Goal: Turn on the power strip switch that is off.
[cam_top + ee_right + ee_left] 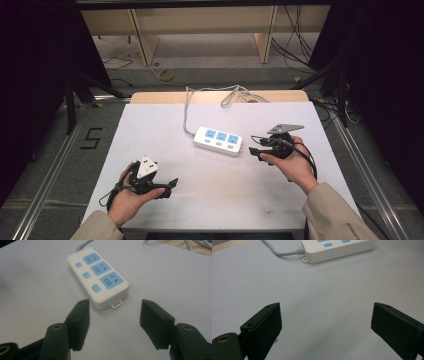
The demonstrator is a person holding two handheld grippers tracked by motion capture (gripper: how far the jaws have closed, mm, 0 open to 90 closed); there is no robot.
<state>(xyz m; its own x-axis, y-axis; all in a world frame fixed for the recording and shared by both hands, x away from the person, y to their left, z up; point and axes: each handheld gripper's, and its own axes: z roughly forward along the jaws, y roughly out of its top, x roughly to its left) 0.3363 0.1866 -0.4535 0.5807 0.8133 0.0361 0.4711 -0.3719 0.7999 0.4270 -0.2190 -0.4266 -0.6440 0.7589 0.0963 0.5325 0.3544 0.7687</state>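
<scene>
The white power strip [218,141] lies in the middle of the table, at about nine o'clock from the right gripper [256,145], whose wide-open jaws hold nothing and look ready to grab its end, while the left gripper [169,186] waits open and empty.

From the high view we're looking forward and down over the whole tabletop [165,125], with the floor and shelving beyond it. The left gripper view sits low and close to the surface, looking out between its own jaws toward the near end of the power strip [337,250] at the frame's top. The right gripper view is just as low but much nearer, so the power strip is what all three share.
</scene>
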